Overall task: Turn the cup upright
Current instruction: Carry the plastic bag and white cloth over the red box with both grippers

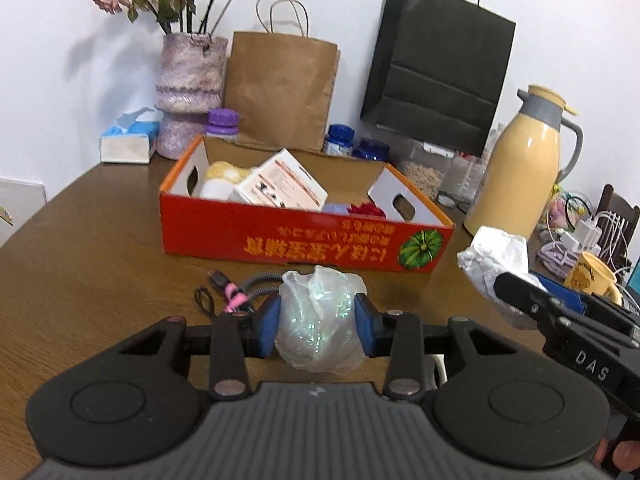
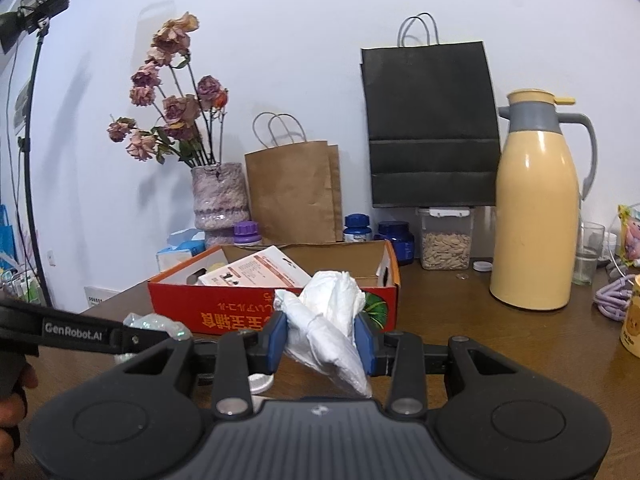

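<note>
My left gripper (image 1: 316, 324) is shut on a crumpled clear plastic wad (image 1: 320, 320) with an iridescent sheen, held just above the wooden table (image 1: 100, 280). My right gripper (image 2: 322, 340) is shut on a crumpled white paper wad (image 2: 332, 320), whose pointed end hangs down. In the left wrist view the white paper wad (image 1: 496, 260) is to the right, slightly higher. A yellow mug (image 1: 592, 278) with a cartoon print stands at the far right, apart from both grippers. It also shows in the right wrist view (image 2: 632, 324), cut off by the frame edge.
A red cardboard box (image 1: 300, 240) of odds and ends lies just ahead. Behind it stand a vase (image 1: 188, 92), paper bags (image 1: 280, 92), jars and a yellow thermos (image 1: 520, 172). A cable (image 1: 240, 292) lies by the left fingers. A clear glass (image 2: 588, 254) and cords are at right.
</note>
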`<state>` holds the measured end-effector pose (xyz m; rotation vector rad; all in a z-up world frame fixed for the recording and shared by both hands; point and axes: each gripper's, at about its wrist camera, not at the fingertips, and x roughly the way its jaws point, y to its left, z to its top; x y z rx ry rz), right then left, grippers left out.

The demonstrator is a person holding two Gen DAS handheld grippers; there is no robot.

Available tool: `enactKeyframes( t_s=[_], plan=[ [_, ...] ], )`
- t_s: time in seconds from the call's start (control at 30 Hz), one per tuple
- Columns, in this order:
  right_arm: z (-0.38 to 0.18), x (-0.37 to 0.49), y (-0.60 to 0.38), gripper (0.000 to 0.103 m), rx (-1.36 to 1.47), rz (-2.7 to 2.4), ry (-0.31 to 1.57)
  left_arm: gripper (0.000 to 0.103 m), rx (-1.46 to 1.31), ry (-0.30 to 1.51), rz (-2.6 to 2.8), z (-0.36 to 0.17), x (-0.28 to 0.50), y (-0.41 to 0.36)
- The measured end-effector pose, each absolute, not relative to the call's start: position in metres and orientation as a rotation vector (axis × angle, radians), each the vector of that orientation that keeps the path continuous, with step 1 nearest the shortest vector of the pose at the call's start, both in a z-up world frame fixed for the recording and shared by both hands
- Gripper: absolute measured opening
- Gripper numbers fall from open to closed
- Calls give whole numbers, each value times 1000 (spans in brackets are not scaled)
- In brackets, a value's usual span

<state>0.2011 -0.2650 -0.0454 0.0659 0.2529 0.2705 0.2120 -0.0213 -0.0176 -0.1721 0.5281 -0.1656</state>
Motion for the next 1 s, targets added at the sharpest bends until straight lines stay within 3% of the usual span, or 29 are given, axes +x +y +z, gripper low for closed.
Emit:
enactKeyframes(
  t_s=[1.0],
  plan=[
    [46,285,-230,36,70,299,112,39,-266,385,-123,50,291,-1]
  ],
)
